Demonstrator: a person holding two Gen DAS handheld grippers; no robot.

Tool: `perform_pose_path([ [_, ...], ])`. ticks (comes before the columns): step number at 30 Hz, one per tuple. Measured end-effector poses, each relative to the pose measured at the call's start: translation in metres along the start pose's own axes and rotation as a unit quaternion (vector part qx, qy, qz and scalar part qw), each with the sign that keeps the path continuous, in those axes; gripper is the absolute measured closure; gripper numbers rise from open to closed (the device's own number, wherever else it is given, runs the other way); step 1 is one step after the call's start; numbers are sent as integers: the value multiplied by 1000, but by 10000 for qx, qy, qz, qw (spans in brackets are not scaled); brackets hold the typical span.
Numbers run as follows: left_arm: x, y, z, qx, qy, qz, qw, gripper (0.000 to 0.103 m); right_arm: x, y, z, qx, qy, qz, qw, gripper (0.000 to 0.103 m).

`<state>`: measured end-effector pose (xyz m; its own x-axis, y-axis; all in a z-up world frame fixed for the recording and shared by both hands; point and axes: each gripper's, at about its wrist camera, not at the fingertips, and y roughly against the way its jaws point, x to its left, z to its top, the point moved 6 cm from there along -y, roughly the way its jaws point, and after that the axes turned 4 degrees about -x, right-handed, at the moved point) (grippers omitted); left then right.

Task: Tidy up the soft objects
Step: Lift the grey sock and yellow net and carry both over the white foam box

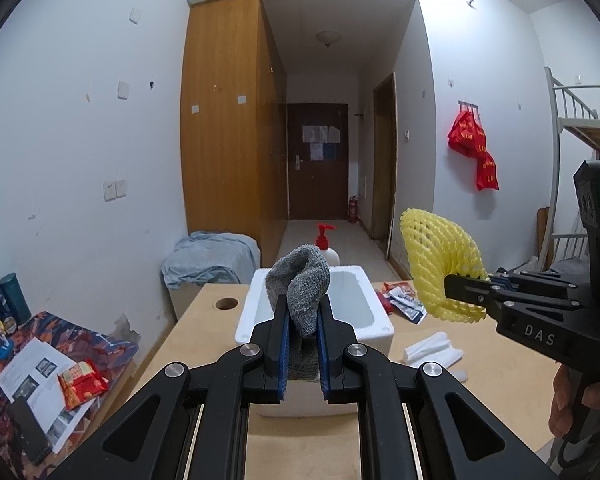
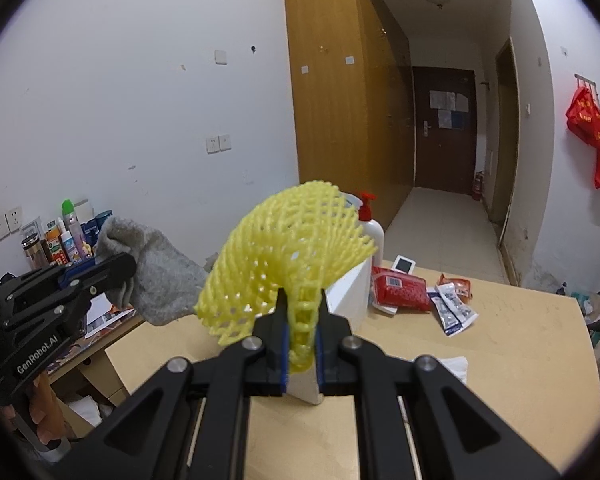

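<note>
My left gripper [image 1: 303,304] is shut on a grey sock [image 1: 302,280], which it holds up above the near end of a white foam box [image 1: 374,322] on the wooden table. From the right wrist view the same sock [image 2: 160,280] hangs at the left in that left gripper [image 2: 124,266]. My right gripper [image 2: 302,304] is shut on a yellow foam fruit net [image 2: 296,248], lifted in front of the box [image 2: 350,280]. In the left wrist view the net [image 1: 436,264] and right gripper [image 1: 456,284] sit to the right of the box.
A red-pump lotion bottle [image 1: 326,246] stands behind the box. Red snack packets and sachets [image 2: 416,292] lie on the table to its right, white foam wrap [image 1: 432,348] nearer. A cluttered side table [image 1: 40,352] with bottles stands to the left. A person's hand [image 1: 572,404] grips the right tool.
</note>
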<state>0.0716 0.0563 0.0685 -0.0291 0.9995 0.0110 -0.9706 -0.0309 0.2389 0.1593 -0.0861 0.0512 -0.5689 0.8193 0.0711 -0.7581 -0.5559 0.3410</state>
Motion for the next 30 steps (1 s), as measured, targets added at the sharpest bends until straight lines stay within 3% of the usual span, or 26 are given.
perform_pose_path([
  [18, 1, -48, 21, -55, -37, -90, 9999, 90, -10, -40, 14, 51, -39, 52, 10000, 90],
  [30, 4, -98, 15, 260, 74, -279, 9992, 90, -13, -63, 12, 211, -155, 176, 9995, 90],
])
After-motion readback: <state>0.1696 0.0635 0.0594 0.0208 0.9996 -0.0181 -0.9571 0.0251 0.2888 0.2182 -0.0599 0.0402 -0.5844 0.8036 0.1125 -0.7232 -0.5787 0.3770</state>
